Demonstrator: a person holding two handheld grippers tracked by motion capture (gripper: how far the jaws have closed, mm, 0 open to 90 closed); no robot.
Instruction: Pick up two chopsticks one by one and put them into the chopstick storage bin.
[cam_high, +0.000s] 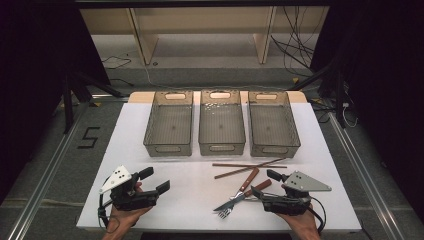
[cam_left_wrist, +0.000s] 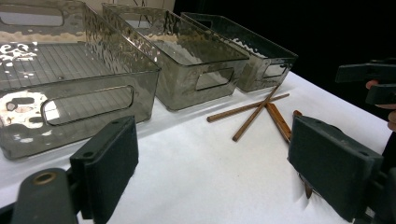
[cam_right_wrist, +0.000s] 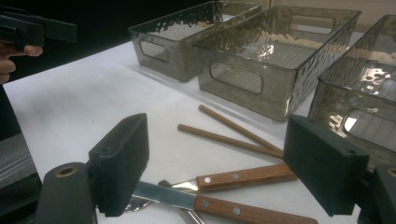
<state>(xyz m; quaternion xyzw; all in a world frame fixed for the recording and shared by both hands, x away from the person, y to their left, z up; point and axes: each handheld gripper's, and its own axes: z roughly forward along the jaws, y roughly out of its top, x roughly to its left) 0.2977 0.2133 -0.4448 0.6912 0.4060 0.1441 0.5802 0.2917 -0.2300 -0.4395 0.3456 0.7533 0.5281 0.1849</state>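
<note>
Both tools are held at the tabletop's (cam_high: 150, 130) near edge: the left gripper (cam_high: 152, 181) with jaws spread and empty, the right gripper (cam_high: 265, 182) likewise spread, just beside the wooden-handled knife (cam_high: 242, 196) and fork (cam_high: 240, 192) lying toward the near right corner.

A white bench (cam_high: 165, 170) carries three clear, empty plastic bins (cam_high: 221, 122) in a row toward twelve o'clock, set just beside one another. Near the centre, toward four o'clock, two brown chopsticks (cam_high: 250, 167) lie crossed. Just below them, toward five o'clock, a wooden-handled knife (cam_high: 242, 196) and fork (cam_high: 240, 192) lie crossed, touching each other.
</note>
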